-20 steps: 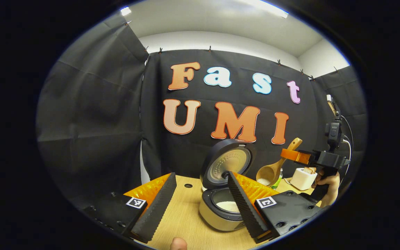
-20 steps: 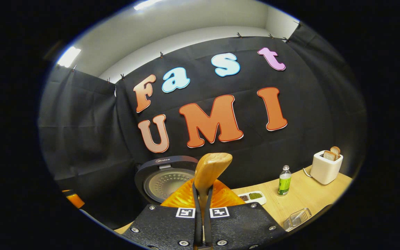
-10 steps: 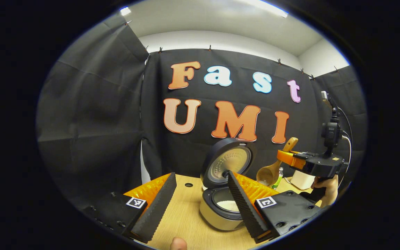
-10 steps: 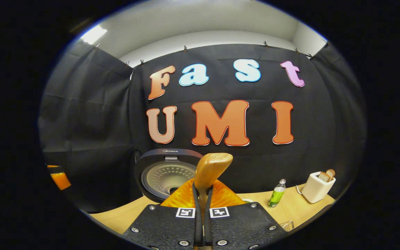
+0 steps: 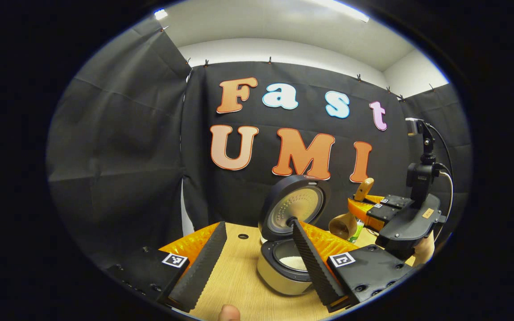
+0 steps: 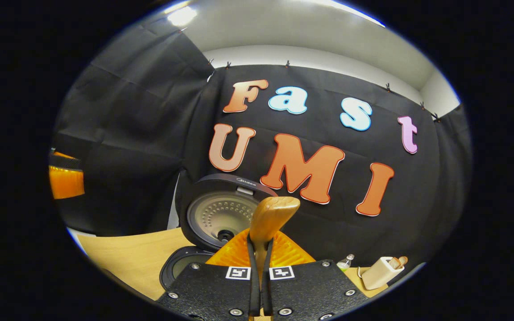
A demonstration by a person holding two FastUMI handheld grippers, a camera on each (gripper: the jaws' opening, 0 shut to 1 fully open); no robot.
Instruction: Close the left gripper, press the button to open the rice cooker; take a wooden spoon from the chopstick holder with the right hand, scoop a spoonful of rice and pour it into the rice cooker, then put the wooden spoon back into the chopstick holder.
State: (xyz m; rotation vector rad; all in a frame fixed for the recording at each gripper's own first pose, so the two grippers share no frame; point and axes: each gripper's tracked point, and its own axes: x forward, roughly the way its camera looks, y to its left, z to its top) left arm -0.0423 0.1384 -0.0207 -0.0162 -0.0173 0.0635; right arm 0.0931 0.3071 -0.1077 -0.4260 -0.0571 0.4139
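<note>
Left gripper view: left gripper, jaws wide apart, hangs over the near counter. Rice cooker stands centre, lid raised, white rice inside. Right of it, the right gripper, jaws clamped on the wooden spoon, holds the bowl beside the lid. A toaster stands far right.

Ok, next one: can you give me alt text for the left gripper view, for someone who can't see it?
The left gripper hangs open over a wooden table, its fingers framing an open rice cooker with white rice in the pot. To the right, the right gripper, held by a hand, grips a wooden spoon beside the raised lid.
</note>
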